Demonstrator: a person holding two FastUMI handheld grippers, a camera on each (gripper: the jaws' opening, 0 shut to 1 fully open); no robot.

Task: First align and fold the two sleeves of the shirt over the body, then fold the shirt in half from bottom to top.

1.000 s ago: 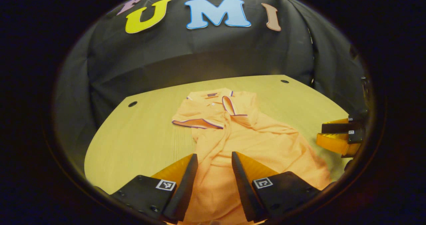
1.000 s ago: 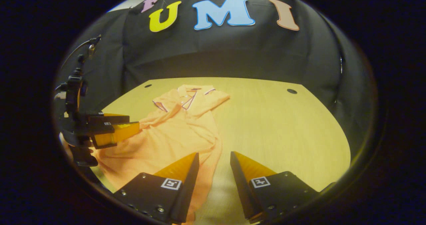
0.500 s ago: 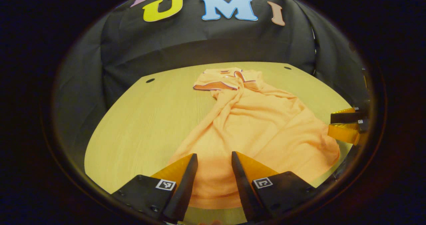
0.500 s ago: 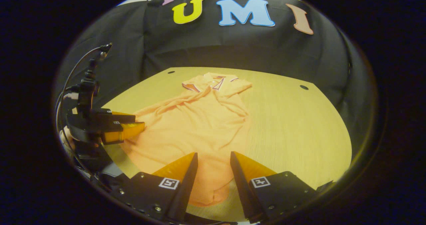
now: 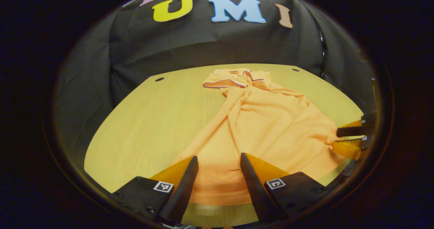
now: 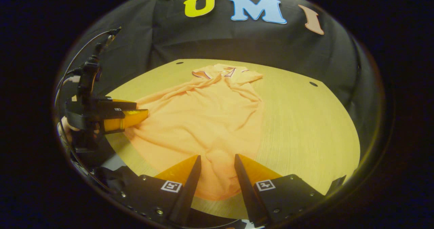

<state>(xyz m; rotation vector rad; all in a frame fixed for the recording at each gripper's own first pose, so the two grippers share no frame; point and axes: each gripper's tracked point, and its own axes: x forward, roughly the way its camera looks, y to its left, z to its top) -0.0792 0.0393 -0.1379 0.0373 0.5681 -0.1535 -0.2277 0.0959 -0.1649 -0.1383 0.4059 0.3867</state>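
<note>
Since a second ago the shirt point(image 5: 268, 127) has been drawn toward me and spread: earlier it lay bunched with the collar close in, and now its collar end sits far off near twelve o'clock while the hem lies at the near edge of the table point(image 5: 152, 120). Both my grippers have come back to that hem. In the left gripper view, my left gripper point(image 5: 217, 161) has its fingers parted with hem cloth lying in the gap between them, not pinched. My right gripper point(image 6: 216, 159) likewise stands with fingers apart over the hem's other corner; in the left gripper view it sits at about three o'clock with cloth gathered at its tips, though I cannot tell whether they press it. The shirt still carries long creases running from collar to hem. It lies on a pale wooden tabletop with rounded corners and small dark holes near its far edge, and black cloth hangs behind it. I count one shirt, one table and two grippers.
</note>
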